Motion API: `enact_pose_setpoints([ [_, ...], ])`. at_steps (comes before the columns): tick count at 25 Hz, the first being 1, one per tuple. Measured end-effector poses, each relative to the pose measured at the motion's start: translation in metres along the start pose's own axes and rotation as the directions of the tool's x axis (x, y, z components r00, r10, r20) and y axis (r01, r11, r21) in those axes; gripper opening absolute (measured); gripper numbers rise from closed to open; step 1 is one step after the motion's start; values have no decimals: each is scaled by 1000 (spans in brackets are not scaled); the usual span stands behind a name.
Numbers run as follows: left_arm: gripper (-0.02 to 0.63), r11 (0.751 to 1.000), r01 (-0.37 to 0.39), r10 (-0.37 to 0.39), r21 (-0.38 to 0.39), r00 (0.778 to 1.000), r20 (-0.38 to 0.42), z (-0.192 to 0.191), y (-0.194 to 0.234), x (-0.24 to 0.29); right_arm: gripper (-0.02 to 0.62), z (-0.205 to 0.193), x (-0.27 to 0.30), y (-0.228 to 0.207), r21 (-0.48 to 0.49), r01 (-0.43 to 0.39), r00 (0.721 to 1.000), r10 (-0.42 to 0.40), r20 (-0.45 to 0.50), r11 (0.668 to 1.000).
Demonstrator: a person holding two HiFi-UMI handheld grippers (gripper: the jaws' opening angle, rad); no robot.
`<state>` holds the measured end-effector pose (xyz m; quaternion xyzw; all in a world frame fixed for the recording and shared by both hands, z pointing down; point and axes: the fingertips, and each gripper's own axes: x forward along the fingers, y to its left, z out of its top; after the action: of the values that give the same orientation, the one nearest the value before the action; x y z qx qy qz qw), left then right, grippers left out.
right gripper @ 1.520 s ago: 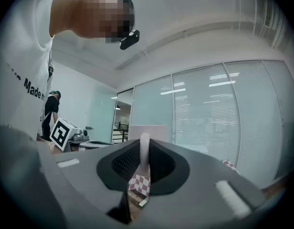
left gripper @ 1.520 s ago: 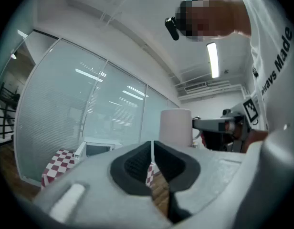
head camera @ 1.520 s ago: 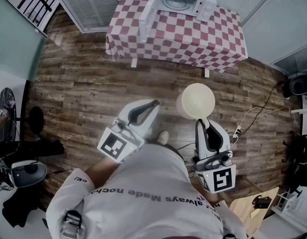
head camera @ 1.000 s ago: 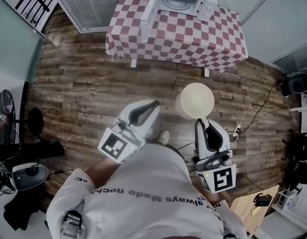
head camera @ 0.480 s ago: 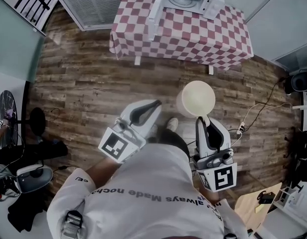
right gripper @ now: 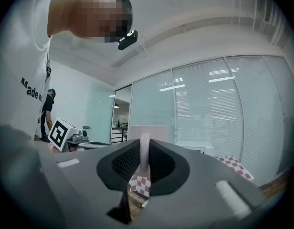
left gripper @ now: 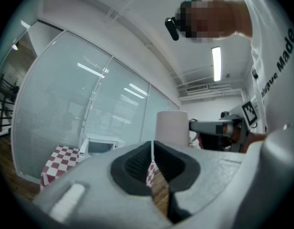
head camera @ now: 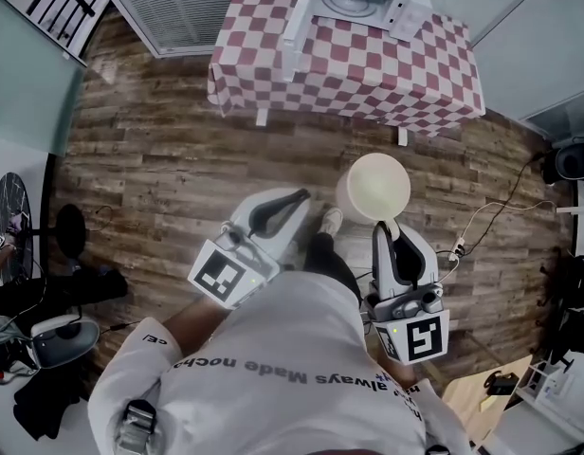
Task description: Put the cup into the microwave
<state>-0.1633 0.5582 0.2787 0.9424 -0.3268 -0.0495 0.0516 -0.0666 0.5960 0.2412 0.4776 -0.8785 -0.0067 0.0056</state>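
Right gripper (head camera: 385,224) jaws clamp cup (head camera: 374,187) by a thin white part. Left gripper (head camera: 296,197) jaws pressed together, empty. Cup is likely light and rigid. Microwave (head camera: 354,3) at 12 o'clock.

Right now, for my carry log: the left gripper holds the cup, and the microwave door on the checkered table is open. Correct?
Not quite: the right gripper holds the cup, its jaws shut on it in the right gripper view. The left gripper is shut and empty. The rest stands.
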Motion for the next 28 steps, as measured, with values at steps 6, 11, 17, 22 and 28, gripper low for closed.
enact_pose_setpoints([
  [6,14,1000,7,-7,13,1000,-11,-3,7,43,34,-1,11,-40,0,0,1000,0,7,1000],
  [11,9,1000,10,-10,14,1000,-10,-4,16,93,34,-3,23,-86,-4,3,1000,-3,8,1000],
  [17,6,999,22,-22,26,999,-30,-6,23,162,34,-1,35,-148,-12,3,1000,-2,22,1000],
  [22,5,999,17,-16,31,999,-36,-8,28,213,34,-1,42,-196,-7,0,1000,1,22,1000],
  [28,5,999,-3,5,32,999,-54,-13,36,253,34,-1,53,-238,-3,-15,999,15,29,1000],
])
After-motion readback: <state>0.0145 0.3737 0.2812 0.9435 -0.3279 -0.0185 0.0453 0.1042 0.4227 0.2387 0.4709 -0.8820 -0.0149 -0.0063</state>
